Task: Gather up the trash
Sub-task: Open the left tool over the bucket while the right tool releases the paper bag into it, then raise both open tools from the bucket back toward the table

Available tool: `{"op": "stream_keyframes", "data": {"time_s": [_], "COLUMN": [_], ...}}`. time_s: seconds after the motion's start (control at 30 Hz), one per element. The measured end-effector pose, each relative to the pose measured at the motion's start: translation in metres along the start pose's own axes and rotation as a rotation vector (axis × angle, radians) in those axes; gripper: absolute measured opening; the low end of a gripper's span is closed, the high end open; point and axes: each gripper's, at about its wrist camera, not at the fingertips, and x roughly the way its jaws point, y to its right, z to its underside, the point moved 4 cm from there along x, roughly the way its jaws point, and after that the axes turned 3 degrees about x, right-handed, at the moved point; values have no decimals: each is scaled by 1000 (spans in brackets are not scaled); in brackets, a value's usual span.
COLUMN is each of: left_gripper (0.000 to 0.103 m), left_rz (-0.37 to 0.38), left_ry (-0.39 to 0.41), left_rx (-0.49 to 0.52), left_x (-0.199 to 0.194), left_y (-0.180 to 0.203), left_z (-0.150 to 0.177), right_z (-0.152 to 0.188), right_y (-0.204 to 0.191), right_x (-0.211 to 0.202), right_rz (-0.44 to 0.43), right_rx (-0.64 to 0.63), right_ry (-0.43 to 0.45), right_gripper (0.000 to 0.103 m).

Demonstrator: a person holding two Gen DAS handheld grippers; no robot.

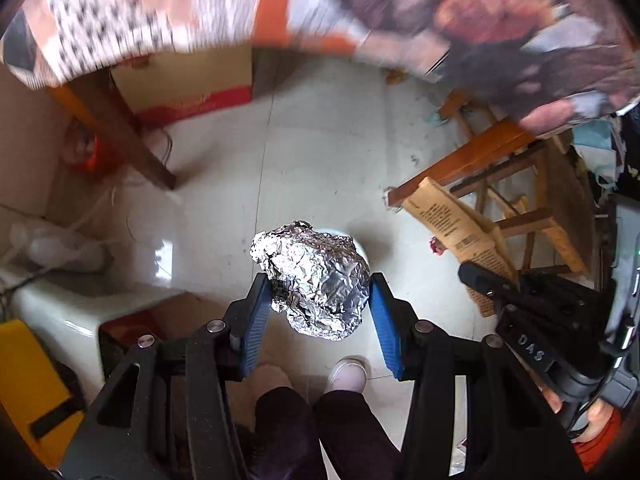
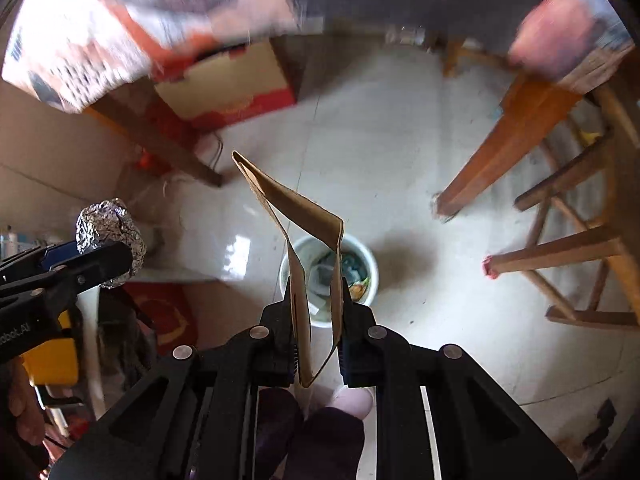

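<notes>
Left wrist view first, looking straight down at a pale tiled floor [image 1: 320, 128]. The left gripper [image 1: 320, 312] has its blue pads [image 1: 256, 320] pressed against a crumpled ball of aluminium foil [image 1: 312, 280], one pad on each side, the ball held up off the floor. Peeking out just behind the foil is the pale rim of a white bin [image 1: 356, 242], mostly hidden by the ball. Off to the right, the right gripper [image 1: 500, 292] comes into frame, clamped on a folded brown cardboard piece [image 1: 452, 224] with printed text on it. A wooden chair [image 1: 500, 184] stands on the right and a table leg [image 1: 120, 128] on the left. A patterned tablecloth [image 1: 160, 8] blurs across the top. The person's pink slippers [image 1: 346, 374] show between the fingers.

Over to the right wrist view. The right gripper [image 2: 318, 320] is closed on the folded brown cardboard piece [image 2: 296, 216], fingers squeezing its two flaps, the fold rising up and away. Directly below it on the floor sits the white bin [image 2: 370, 264], round, with scraps already inside. At the left edge, the left gripper [image 2: 80, 260] carries the foil ball [image 2: 110, 226], well left of the bin. A cardboard box [image 2: 236, 88] with a red band rests under the table.
</notes>
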Motion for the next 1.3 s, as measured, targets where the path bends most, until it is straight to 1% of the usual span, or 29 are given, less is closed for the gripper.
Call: {"op": "stream_keyframes", "data": {"time_s": [0.13,0.17,0.23,0.3,0.43,0.6,0.67,0.73,0.87,0.97,1.07,1.17,1.3], "left_gripper": [48,49,49,48,49,49,54,56,61,61,61,61,61], "left_rz": [0,2,5,9,24,80,97,98,79,67,65,60,55], "left_ry": [-36,-46,-64,-87,-112,-157,-192,-198,-176,-167,-149,-125,-67], "left_rx": [-26,-33,-42,-45,-40,-54,-51,-47,-21,-4,2,9,24], "left_x": [43,54,71,86,107,121,123,118,98,77,44,9,-54], "left_y": [-12,-15,-18,-21,-18,-8,-1,4,14,21,26,30,33], "left_z": [11,15,19,24,26,21,18,14,5,0,-5,-10,-21], "right_z": [0,-1,-2,-4,0,2,2,1,-5,-11,-15,-21,-29], "right_y": [1,2,7,10,16,25,25,25,24,20,17,9,-6], "right_x": [43,50,65,78,87,77,66,58,32,6,-18,-52,-108], "right_rz": [-32,-45,-59,-50,-40,-20,-27,-25,-30,-26,-31,-35,-36], "right_rx": [-6,0,25,43,44,55,48,42,52,64,81,92,87], "right_ry": [-38,-46,-72,-90,-113,-118,-113,-108,-86,-66,-44,-19,28], "right_gripper": [18,21,41,49,49,49,49,49,49,49,49,49,49]}}
